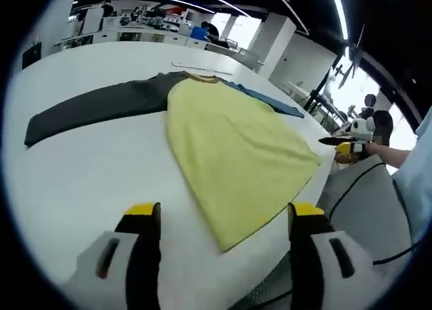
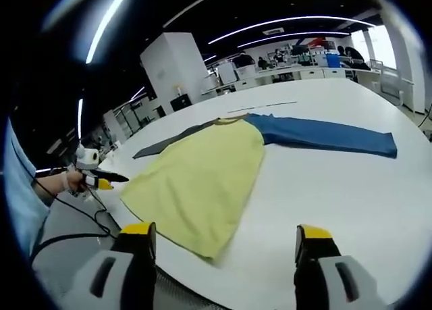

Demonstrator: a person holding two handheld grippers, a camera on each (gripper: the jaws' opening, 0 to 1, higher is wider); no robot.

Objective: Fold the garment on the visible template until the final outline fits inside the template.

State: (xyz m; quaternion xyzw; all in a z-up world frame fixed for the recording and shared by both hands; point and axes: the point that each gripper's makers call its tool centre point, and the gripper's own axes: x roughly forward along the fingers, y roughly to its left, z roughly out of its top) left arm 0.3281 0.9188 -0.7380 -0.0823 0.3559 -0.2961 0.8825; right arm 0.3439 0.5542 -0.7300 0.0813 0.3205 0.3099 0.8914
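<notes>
A long-sleeved shirt lies flat on the white table. Its body is yellow, one sleeve dark grey, the other blue. In the right gripper view the yellow body sits in the middle, the blue sleeve runs right and the grey sleeve runs left. My left gripper stands open just short of the hem corner, holding nothing. My right gripper is open too, near the hem at the table's edge. A hand holds the right gripper beside the shirt's side edge, and the left gripper shows off the table's edge.
Thin marks lie on the table beyond the collar. The table edge runs close by the hem, with a black cable hanging below it. Desks with equipment and a white pillar stand far behind.
</notes>
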